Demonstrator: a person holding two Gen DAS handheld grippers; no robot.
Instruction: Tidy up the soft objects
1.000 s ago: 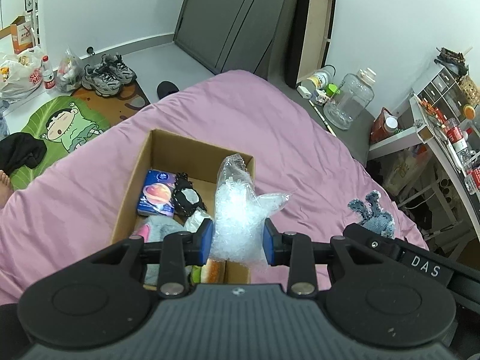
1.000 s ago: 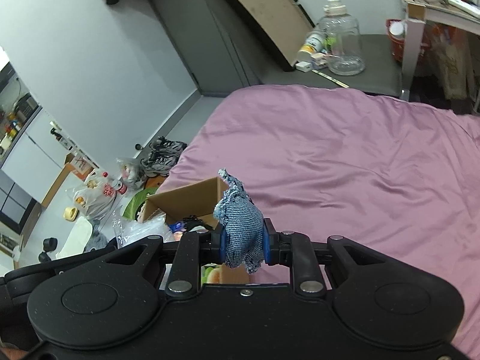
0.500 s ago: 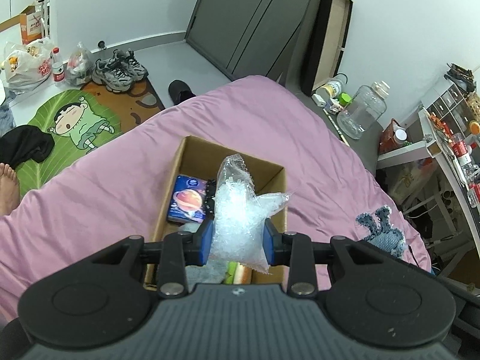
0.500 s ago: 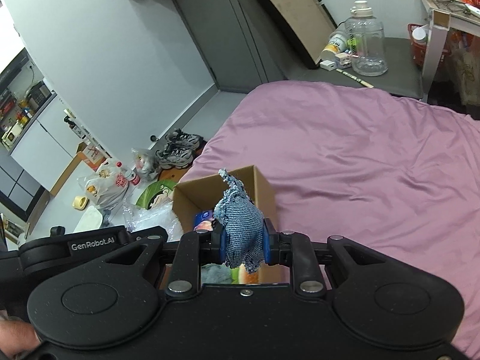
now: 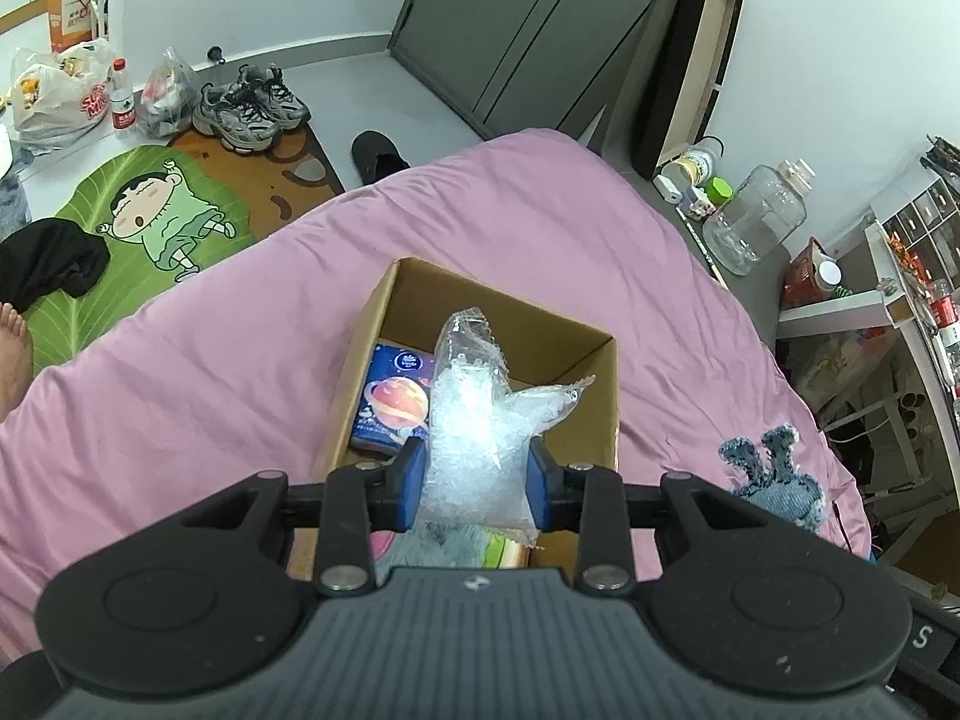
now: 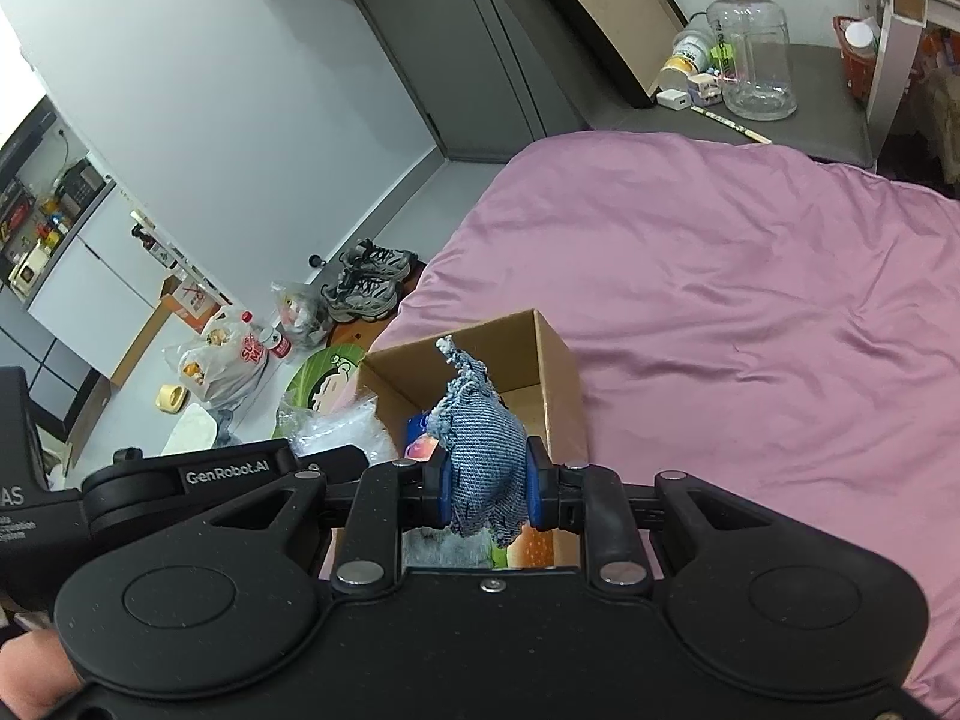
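We see the left tool (image 5: 477,474) clenched on a clear plastic bag of white pellets (image 5: 480,414), blue pads pressing both sides, bag top sticking up past the fingers. It hangs over the open cardboard box (image 5: 591,339), above the near half of it.

The right tool (image 6: 485,483) is clenched on a small stuffed denim toy (image 6: 480,456), frayed tip pointing up, also over the box (image 6: 555,360). In the right wrist view the left tool's body sits just left of it, with the pellet bag (image 6: 342,429) showing beyond. In the left wrist view the denim toy (image 5: 774,480) shows at the right, beside the box.

Inside the box we see a blue tissue pack with a planet print (image 5: 393,399) flat on the bottom at the left wall, plus a grey soft item (image 6: 444,549) and a burger-print item (image 6: 531,546) at the near end, partly hidden by the tools. Far end of the box floor is bare cardboard.

The box sits on a pink bed sheet (image 5: 210,360), near the bed's left edge. Beyond the bed edge: a green cartoon floor mat (image 5: 150,222), grey sneakers (image 5: 252,108), a black slipper (image 5: 375,153), plastic shopping bags (image 5: 54,96), a bare foot (image 5: 15,348) at the far left. A big clear water jug (image 5: 756,216) stands on the dark floor past the bed's far right corner.
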